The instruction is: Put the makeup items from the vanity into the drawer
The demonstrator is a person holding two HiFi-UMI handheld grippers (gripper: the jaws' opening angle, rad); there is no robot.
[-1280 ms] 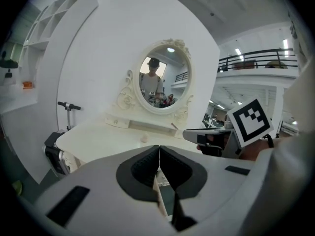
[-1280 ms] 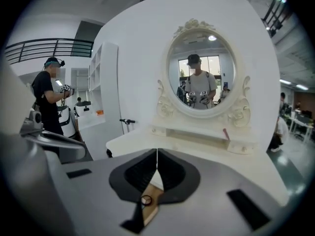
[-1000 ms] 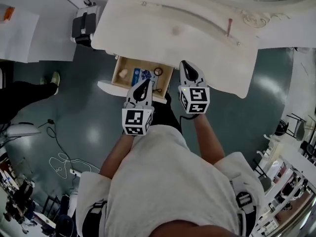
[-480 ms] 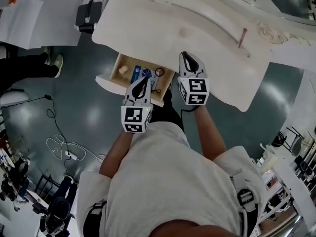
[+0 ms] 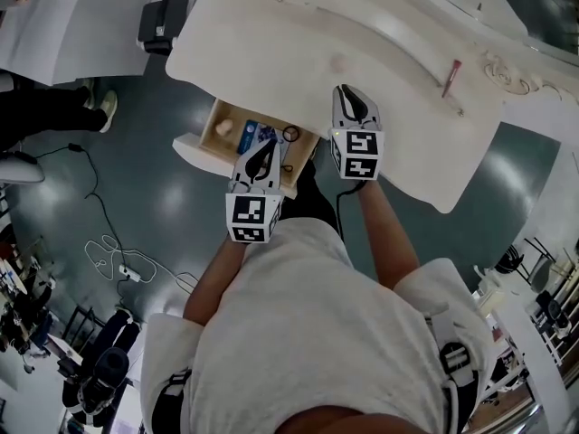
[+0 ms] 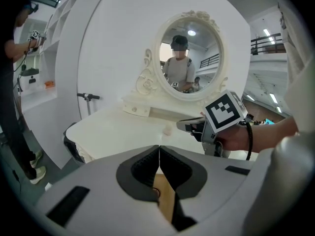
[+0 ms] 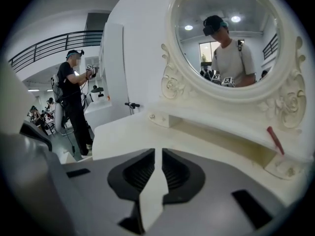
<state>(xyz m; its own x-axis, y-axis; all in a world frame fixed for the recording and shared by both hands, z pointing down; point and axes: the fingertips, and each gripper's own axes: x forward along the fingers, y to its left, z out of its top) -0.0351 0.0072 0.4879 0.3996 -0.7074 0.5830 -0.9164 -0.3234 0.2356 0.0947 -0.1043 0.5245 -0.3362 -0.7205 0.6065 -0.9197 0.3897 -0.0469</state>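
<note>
The white vanity [image 5: 271, 52] has its wooden drawer [image 5: 213, 116] pulled out, with a pale round item [image 5: 223, 127], a blue packet [image 5: 258, 136] and a black ring [image 5: 290, 133] inside. My left gripper [image 5: 265, 152] [image 6: 159, 149] hangs over the drawer's right part, shut and empty. My right gripper [image 5: 347, 93] [image 7: 158, 154] reaches over the tabletop's front. It holds nothing, and its jaws stand only a thin slit apart. A small pale round item [image 5: 337, 61] [image 6: 168, 130] lies on the tabletop beyond it. A red stick [image 5: 450, 78] [image 7: 275, 140] leans on the back shelf at the right.
An oval mirror [image 7: 226, 38] rises behind the shelf. A person's legs and shoe [image 5: 63, 111] stand left of the vanity, near a black device [image 5: 163, 21]. Cables [image 5: 118, 265] lie on the green floor. Another person [image 7: 74, 97] stands far off to the left.
My right gripper has moved farther in over the tabletop. The left gripper has sunk a little over the drawer. The head view has shifted slightly.
</note>
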